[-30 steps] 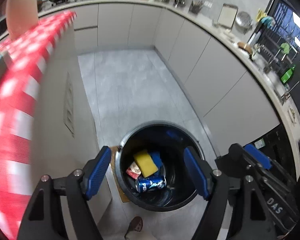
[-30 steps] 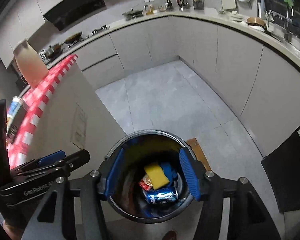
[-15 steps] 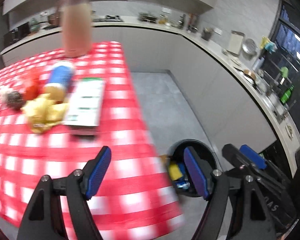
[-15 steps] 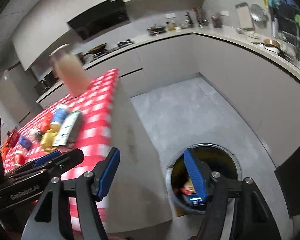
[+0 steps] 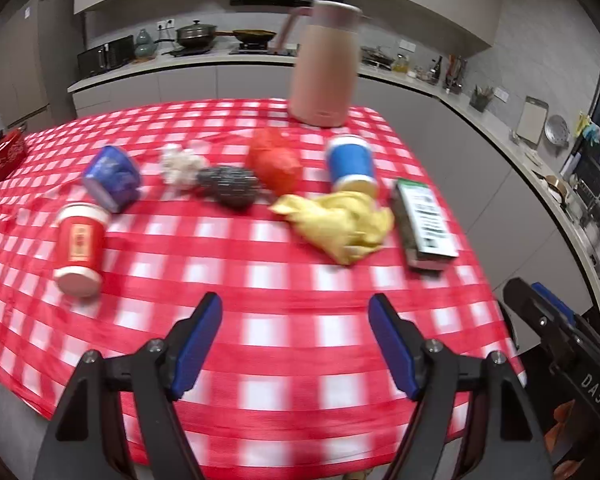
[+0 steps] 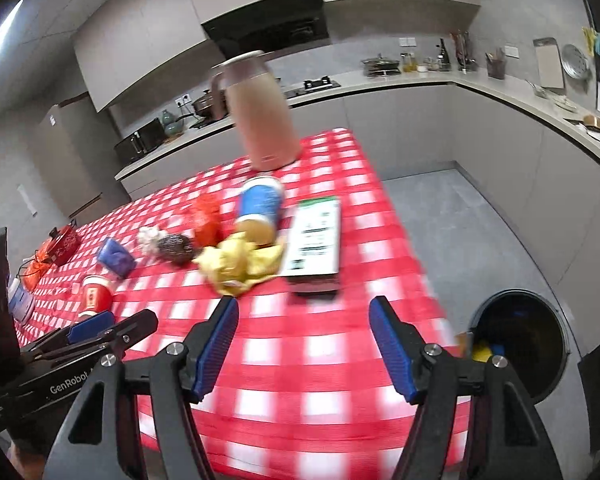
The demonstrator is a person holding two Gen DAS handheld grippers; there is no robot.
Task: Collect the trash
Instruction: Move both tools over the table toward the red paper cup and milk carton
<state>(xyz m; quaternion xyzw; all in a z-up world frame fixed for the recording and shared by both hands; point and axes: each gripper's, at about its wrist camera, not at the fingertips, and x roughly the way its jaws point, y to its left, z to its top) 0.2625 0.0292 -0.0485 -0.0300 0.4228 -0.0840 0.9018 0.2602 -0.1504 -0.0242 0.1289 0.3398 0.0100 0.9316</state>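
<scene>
Trash lies across the red-checked tablecloth (image 5: 284, 336): a tipped red cup (image 5: 78, 246), a blue packet (image 5: 112, 178), a white paper wad (image 5: 178, 164), a dark scrubber (image 5: 230, 186), a red crumpled bag (image 5: 276, 162), a tipped blue cup (image 5: 350, 164), a yellow crumpled cloth (image 5: 340, 224) and a green-and-white box (image 5: 424, 224). My left gripper (image 5: 294, 304) hangs open over the near cloth, holding nothing. My right gripper (image 6: 304, 304) is open and empty just short of the yellow cloth (image 6: 236, 264) and the box (image 6: 316, 240). The round bin (image 6: 520, 344) stands on the floor to the right.
A tall pink jug (image 5: 324, 68) stands at the table's far edge. A red tin (image 5: 6, 152) sits at the far left. Grey cabinets and a cluttered counter (image 6: 540, 100) curve around the floor. The table's right edge drops beside the bin.
Both grippers swung up and left from above the bin to over the table. The right gripper's jaws stand wider than a second ago. The bin now shows only in the right wrist view.
</scene>
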